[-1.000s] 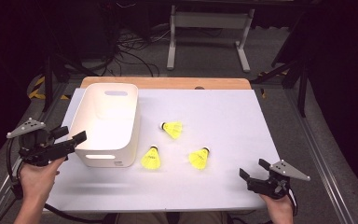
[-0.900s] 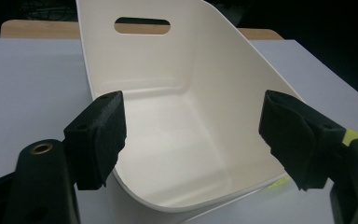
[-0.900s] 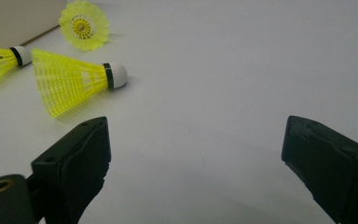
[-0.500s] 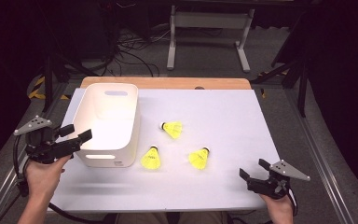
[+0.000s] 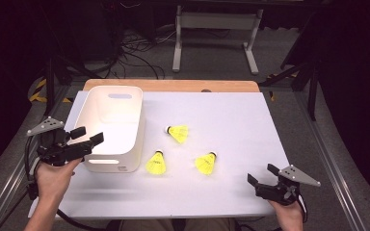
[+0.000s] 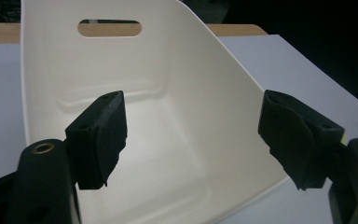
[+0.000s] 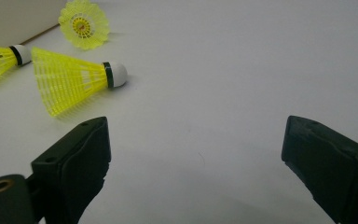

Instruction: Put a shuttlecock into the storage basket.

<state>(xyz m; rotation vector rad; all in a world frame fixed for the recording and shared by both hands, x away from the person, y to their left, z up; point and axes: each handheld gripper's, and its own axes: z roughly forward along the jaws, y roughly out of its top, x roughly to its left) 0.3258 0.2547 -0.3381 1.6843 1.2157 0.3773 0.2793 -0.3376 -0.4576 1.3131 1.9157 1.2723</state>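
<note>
My right gripper (image 5: 264,179) sits nearest me with its jaws spread wide and empty; the closest yellow shuttlecock (image 7: 77,79) lies just beyond its left finger (image 7: 74,165). My left gripper (image 5: 87,136) is also spread wide, its fingers (image 6: 100,130) poised over the near rim of the white tub (image 6: 168,116).

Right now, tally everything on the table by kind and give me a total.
Yellow shuttlecocks: 3 — one near the tub, one in front of it, one farther right.
White plastic tub: 1, nothing inside it.
Total: 4 things on the white table.
</note>
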